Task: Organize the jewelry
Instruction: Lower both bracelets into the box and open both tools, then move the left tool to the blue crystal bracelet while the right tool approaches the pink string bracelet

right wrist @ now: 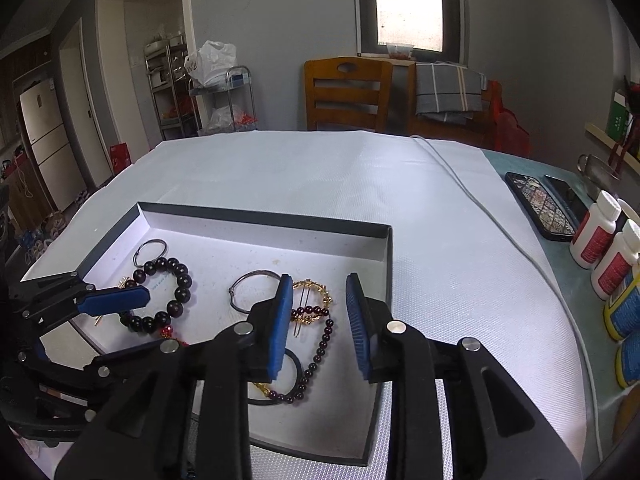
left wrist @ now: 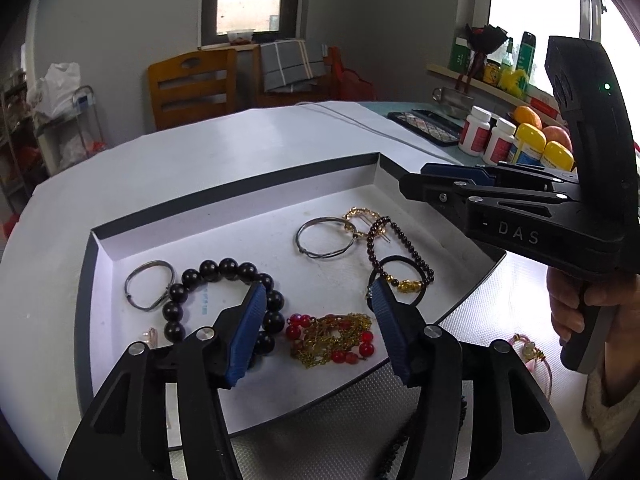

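A shallow grey-rimmed tray (left wrist: 240, 184) (right wrist: 264, 218) holds jewelry: a black bead bracelet (left wrist: 224, 270) (right wrist: 182, 282), a red-bead gold chain (left wrist: 332, 338), two silver bangles (left wrist: 148, 284) (left wrist: 324, 236), a gold hair clip (right wrist: 314, 294) and a dark garnet strand (left wrist: 400, 240) (right wrist: 320, 352). My left gripper (left wrist: 318, 308) is open and empty just above the red-bead chain. My right gripper (right wrist: 318, 308) is open and empty over the tray's right part, above the garnet strand; it shows in the left wrist view (left wrist: 432, 178).
A pink bracelet (left wrist: 528, 350) lies on the white mat right of the tray. Two phones (right wrist: 540, 204), pill bottles (right wrist: 596, 226), yellow-capped bottles (left wrist: 528, 144) and fruit stand at the table's right side. A white cable (right wrist: 480, 204) crosses the mat. Chairs stand behind.
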`<state>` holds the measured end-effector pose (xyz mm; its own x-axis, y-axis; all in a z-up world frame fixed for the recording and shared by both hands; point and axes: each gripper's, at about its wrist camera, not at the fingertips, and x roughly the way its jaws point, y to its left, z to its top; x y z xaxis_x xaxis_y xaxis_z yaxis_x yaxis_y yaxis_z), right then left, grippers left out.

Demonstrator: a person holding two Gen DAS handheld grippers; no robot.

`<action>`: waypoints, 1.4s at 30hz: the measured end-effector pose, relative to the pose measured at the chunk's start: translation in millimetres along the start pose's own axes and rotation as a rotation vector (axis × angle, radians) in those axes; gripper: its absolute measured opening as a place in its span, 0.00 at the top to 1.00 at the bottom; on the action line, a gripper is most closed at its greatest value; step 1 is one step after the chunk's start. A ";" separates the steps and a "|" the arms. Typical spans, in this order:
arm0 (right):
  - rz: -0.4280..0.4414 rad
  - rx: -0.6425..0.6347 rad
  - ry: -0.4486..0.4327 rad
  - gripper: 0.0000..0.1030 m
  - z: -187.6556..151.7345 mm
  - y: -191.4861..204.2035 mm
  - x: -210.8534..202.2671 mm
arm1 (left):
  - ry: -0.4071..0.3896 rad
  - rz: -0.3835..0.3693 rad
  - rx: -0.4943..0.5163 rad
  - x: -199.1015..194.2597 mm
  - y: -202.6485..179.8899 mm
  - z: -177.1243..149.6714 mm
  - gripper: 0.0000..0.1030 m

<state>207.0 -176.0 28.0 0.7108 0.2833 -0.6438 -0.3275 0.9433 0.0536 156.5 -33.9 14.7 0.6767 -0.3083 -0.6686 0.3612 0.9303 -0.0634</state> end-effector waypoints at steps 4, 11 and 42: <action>-0.009 0.029 -0.020 0.44 1.7 -4.8 -6.4 | -0.021 0.048 -0.006 -3.5 0.8 1.4 0.30; -0.025 0.054 -0.055 0.10 3.4 -8.4 -16.8 | -0.056 0.121 -0.017 -9.7 4.5 2.8 0.14; -0.109 0.045 0.046 0.06 -99.4 -34.8 -99.4 | 0.003 0.017 0.067 -54.3 -32.9 -55.6 0.07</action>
<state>85.9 -254.2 14.3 0.7108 0.1717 -0.6821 -0.2213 0.9751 0.0149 72.2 -36.8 11.9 0.6815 -0.2918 -0.6712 0.3915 0.9202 -0.0025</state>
